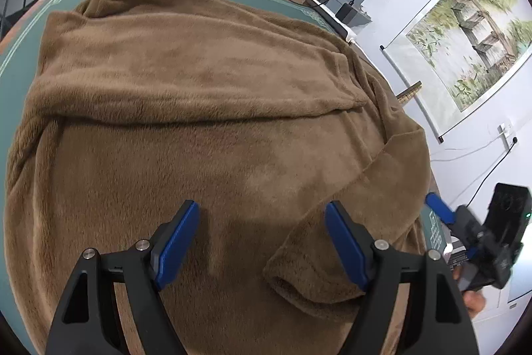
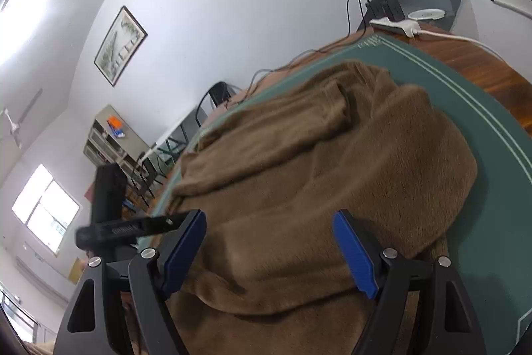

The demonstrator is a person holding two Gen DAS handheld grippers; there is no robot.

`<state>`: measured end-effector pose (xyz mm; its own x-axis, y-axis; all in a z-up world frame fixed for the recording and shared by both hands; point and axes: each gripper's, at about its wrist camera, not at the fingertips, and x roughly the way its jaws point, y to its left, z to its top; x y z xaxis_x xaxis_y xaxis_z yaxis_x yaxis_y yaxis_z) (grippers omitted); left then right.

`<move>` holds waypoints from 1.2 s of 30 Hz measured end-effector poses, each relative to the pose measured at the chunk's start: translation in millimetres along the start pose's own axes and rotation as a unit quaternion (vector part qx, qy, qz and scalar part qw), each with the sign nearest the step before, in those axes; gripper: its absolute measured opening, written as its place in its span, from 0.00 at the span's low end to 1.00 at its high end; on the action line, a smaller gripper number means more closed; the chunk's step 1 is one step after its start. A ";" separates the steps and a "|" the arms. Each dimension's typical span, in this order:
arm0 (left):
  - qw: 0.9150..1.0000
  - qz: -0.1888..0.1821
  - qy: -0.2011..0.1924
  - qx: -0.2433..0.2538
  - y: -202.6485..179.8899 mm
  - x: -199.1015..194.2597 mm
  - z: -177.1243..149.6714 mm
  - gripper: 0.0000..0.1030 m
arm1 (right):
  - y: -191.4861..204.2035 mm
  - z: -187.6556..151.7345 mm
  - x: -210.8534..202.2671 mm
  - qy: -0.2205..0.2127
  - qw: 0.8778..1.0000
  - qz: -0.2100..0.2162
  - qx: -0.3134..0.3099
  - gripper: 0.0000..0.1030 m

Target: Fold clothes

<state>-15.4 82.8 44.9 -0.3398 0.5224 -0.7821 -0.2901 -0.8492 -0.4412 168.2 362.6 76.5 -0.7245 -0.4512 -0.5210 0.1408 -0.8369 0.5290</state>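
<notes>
At nine o'clock in the left wrist view a green mat [image 1: 20, 32] covers the table edge. Spread across it, filling the middle, lies a brown fleece garment [image 1: 199, 82], with one layer folded over so that a horizontal edge runs across the centre. The left gripper [image 1: 262, 242] hangs over the near part of the fleece at six o'clock, its jaws spread wide with nothing between them. At five o'clock a sleeve cuff [image 1: 292, 281] lies just beside the right-hand blue pad. A white power strip [image 1: 332, 19] sits at one o'clock, a scroll painting [image 1: 465, 32] hangs at two o'clock, and the right gripper [image 1: 442, 212] shows at four o'clock.

In the right wrist view a framed picture [image 2: 119, 45] hangs at ten o'clock and the left gripper's body [image 2: 109, 205] crosses at eight o'clock. The right gripper [image 2: 269, 252] sits at six o'clock, jaws parted and empty, over the bunched garment.
</notes>
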 end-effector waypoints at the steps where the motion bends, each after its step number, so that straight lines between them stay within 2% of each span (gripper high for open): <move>1: 1.000 -0.004 0.005 -0.001 -0.3 0.5 -1.6 0.79 | -0.3 -2.5 1.5 0.004 1.000 -0.002 -0.005 0.78; 6: 0.999 -0.020 0.033 0.009 -11.1 9.0 -10.7 0.79 | -7.2 -12.6 11.0 0.014 1.000 -0.005 -0.018 0.78; 13: 0.999 0.019 0.023 0.038 -23.6 13.6 -13.3 0.79 | -28.8 -17.8 17.1 0.021 0.999 0.008 0.022 0.78; 18: 0.999 0.029 0.016 0.033 -18.6 13.2 -10.6 0.79 | -32.4 -20.1 17.7 0.020 0.999 0.015 0.030 0.78; 23: 0.999 0.022 0.023 0.031 -17.6 17.4 -12.0 0.79 | -34.5 -21.9 17.5 0.018 0.999 0.021 0.036 0.78; 30: 0.998 -0.020 0.043 0.044 -30.0 21.7 -19.9 0.81 | -34.8 -24.4 15.5 0.016 0.999 0.024 0.039 0.78; 32: 0.997 -0.022 0.045 0.055 -36.3 22.7 -23.3 0.80 | -34.4 -24.9 15.3 0.015 0.999 0.025 0.040 0.78; 33: 0.997 -0.021 0.047 0.060 -39.7 23.1 -25.0 0.67 | -34.7 -25.2 15.1 0.015 0.999 0.026 0.041 0.78; 34: 0.997 -0.017 0.048 0.064 -42.4 23.8 -26.3 0.48 | -34.9 -25.4 14.8 0.014 0.999 0.027 0.042 0.78; 36: 0.997 -0.003 0.050 0.066 -46.1 24.9 -27.1 0.33 | -35.3 -26.0 14.0 0.013 0.999 0.028 0.044 0.78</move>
<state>13.8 132.9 33.8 -0.2486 0.5116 -0.8225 -0.4092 -0.8251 -0.3895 170.7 377.8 33.1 -0.6997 -0.5053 -0.5051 0.1198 -0.7799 0.6143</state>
